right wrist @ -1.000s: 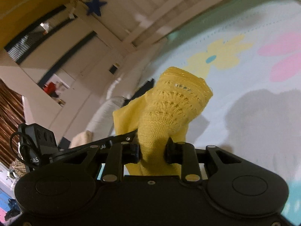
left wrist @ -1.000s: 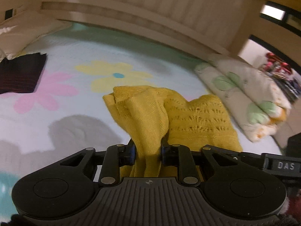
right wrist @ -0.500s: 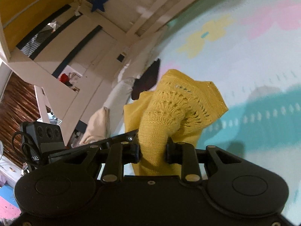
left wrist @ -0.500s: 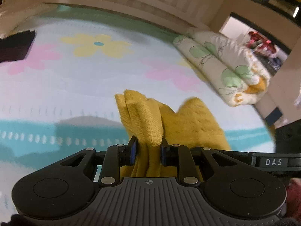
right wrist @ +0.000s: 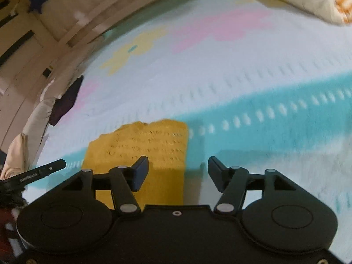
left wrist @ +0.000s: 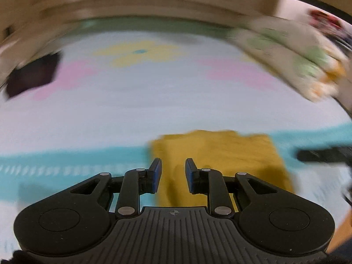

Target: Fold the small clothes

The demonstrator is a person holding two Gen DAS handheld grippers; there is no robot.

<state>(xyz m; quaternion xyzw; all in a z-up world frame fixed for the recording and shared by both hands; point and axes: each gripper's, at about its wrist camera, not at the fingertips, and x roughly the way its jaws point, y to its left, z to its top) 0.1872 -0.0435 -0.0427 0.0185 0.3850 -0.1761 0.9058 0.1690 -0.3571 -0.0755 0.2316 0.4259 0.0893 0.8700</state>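
Observation:
A small yellow knit garment (left wrist: pixel 220 154) lies flat and folded on the flower-print blanket (left wrist: pixel 154 101). In the right wrist view the garment (right wrist: pixel 149 147) lies on the blanket's teal stripe (right wrist: pixel 275 127). My left gripper (left wrist: pixel 173 168) is open and empty, just above the garment's near left part. My right gripper (right wrist: pixel 177 167) is open wide and empty, over the garment's right edge. Both views are blurred by motion.
A dark folded cloth (left wrist: pixel 33 74) lies at the far left of the blanket. A rolled flowered quilt (left wrist: pixel 292 55) lies at the far right. A pale wooden headboard (left wrist: pixel 154 2) runs along the back. A pillow (right wrist: pixel 33 127) lies at the left edge.
Both grippers held the yellow garment up in the air. They have lowered it flat onto the blanket, opened and let it go.

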